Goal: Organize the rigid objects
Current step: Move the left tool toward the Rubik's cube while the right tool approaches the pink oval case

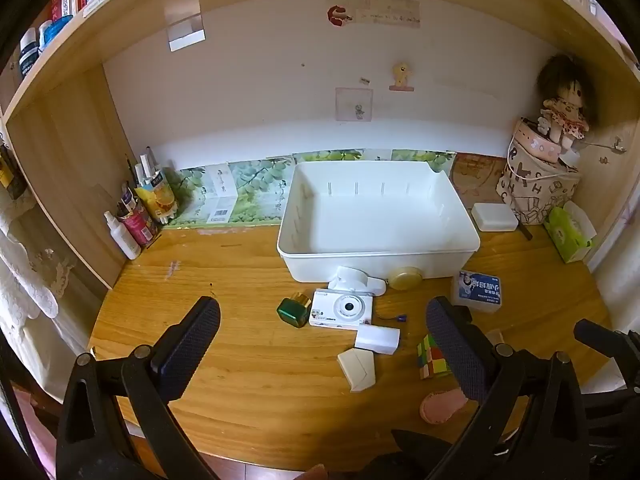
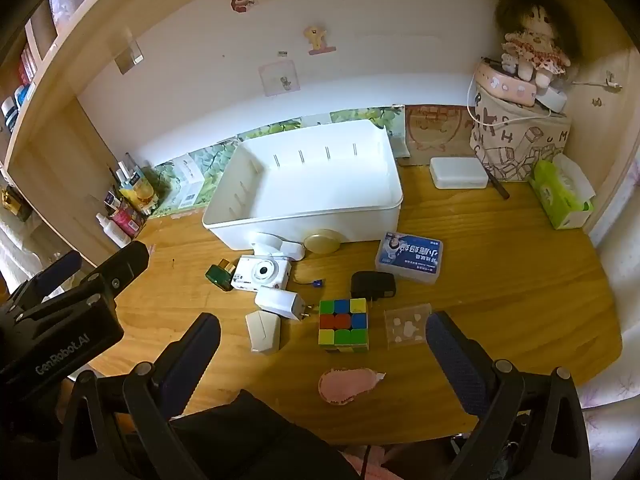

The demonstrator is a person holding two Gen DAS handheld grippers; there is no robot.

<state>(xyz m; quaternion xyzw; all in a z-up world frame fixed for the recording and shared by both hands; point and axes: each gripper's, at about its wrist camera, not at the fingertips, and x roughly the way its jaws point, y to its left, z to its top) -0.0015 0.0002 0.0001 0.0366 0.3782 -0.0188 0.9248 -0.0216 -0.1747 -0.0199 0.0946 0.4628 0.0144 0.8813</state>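
Wide bare stretch of wooden desk [image 1: 240,360] at the near left, curved front edge below, side panels and white wall closing the rest. Left gripper [image 1: 323,336] and right gripper [image 2: 323,344] both spread wide, nothing between the dark textured pads, hovering above the desk and tilted down. At the back, a white plastic bin [image 2: 316,216], rectangular, smooth, slotted inner walls, nothing visible inside. Touching or just beside its front wall, a white tape dispenser [image 2: 280,246] and a round gold compact [image 2: 322,242]. Nearer, clustered: white camera [image 2: 262,273], green glass jar with gold lid [image 2: 219,275], white plug adapter [image 2: 280,301], black charger [image 2: 373,285], multicoloured puzzle cube [image 2: 343,325], cream folded case [image 2: 263,332], clear packet [image 2: 406,326], pink fuzzy pad [image 2: 346,385], blue-labelled box [image 2: 410,257].
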